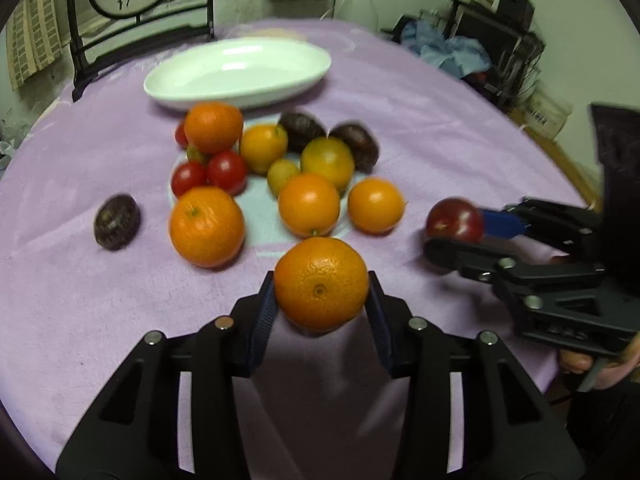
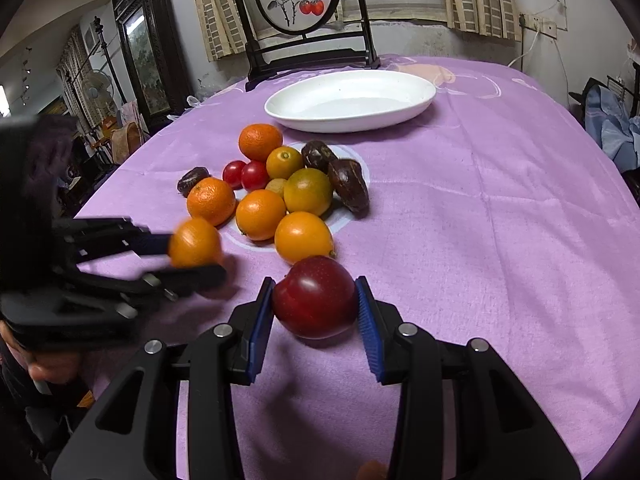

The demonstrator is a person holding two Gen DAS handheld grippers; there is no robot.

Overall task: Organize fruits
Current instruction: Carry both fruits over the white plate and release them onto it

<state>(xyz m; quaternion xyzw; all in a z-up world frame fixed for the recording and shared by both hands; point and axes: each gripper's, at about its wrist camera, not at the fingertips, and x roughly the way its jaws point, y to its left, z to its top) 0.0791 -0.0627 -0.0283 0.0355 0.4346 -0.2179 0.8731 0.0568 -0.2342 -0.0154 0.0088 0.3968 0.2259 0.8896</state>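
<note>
Fruits: left hand-held gripper (image 1: 321,294) is clamped on a mandarin (image 1: 321,283), right hand-held gripper (image 2: 316,306) on a dark red plum (image 2: 315,297). Both pieces sit near side of the fruit pile (image 1: 276,172), pinched across their widest part between the blue pads (image 2: 260,320), probably so round skins don't roll out. White oval dish (image 1: 240,72) sits beyond the pile on the purple-clothed worktop (image 1: 440,128), empty; likely the drop target.

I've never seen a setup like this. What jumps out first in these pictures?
Each gripper holds a fruit: the left gripper clamps an orange, the right gripper a dark red plum. Beyond them a heap of fruit sits mid-table on the purple cloth, before an empty white dish.
</note>
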